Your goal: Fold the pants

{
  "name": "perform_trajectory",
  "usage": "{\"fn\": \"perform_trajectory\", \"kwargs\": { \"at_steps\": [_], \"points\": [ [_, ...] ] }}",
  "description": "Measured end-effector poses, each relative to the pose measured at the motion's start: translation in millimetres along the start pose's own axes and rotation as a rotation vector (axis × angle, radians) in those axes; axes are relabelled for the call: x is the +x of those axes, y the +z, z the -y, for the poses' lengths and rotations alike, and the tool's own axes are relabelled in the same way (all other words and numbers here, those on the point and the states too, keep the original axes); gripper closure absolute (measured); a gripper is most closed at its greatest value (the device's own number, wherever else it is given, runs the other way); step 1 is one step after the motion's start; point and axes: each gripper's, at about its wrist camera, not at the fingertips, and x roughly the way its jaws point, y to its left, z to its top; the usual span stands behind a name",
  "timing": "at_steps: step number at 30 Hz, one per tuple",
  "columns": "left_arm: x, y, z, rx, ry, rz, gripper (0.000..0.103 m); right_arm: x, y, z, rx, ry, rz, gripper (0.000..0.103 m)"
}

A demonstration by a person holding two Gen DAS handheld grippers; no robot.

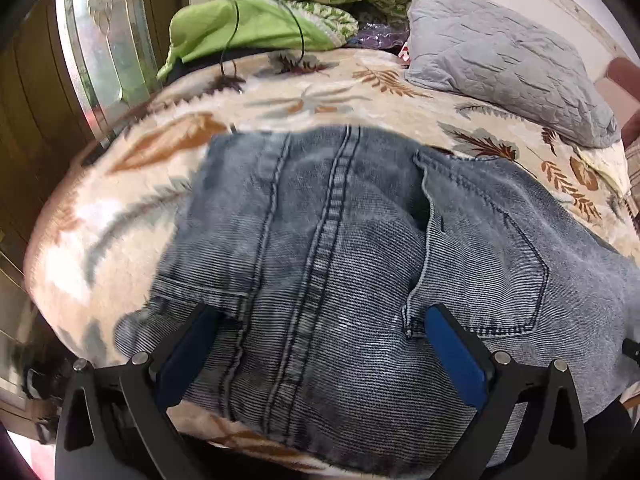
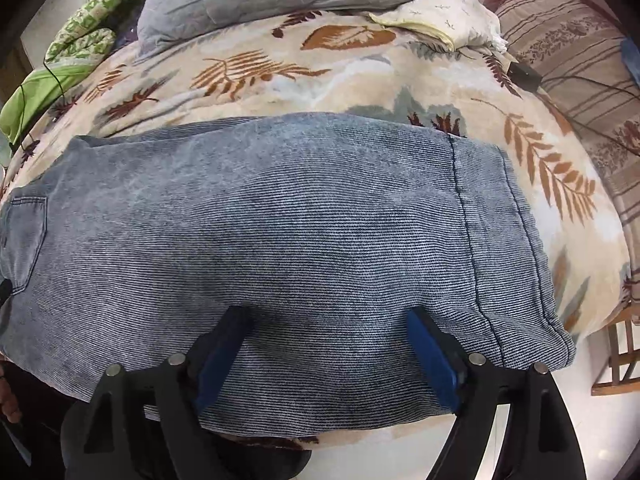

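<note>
Grey-blue denim pants (image 1: 340,240) lie flat on a leaf-patterned blanket (image 1: 140,160), folded lengthwise. The left wrist view shows the waist end with its centre seam and a back pocket (image 1: 488,272). My left gripper (image 1: 320,316) hovers over that end, jaws wide apart, with only the flat cloth below. In the right wrist view the pant legs (image 2: 280,220) stretch to the hem (image 2: 516,240) at the right. My right gripper (image 2: 326,320) stands open over the near edge of the legs, its blue pads apart and not pinching cloth.
A grey quilted pillow (image 1: 500,60) and green patterned cloth (image 1: 320,0) lie at the far side of the bed. A striped pillow (image 2: 580,60) and a black box with a cable (image 2: 524,74) sit at the right. A wooden frame (image 2: 616,360) stands past the bed's corner.
</note>
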Motion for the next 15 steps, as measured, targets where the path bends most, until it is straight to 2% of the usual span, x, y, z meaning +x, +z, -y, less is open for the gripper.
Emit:
{"fn": "perform_trajectory", "kwargs": {
  "at_steps": [7,15],
  "points": [
    [-79.5,24.1,-2.5,0.017,0.080,0.220,0.000,2.1,-1.4,-1.0,-0.026,0.035,0.022,0.008],
    [-139.2,43.5,11.7,0.036,0.075,0.281,0.000,-10.6,-3.6,1.4,-0.028,0.055,0.052,0.007]
  ]
}}
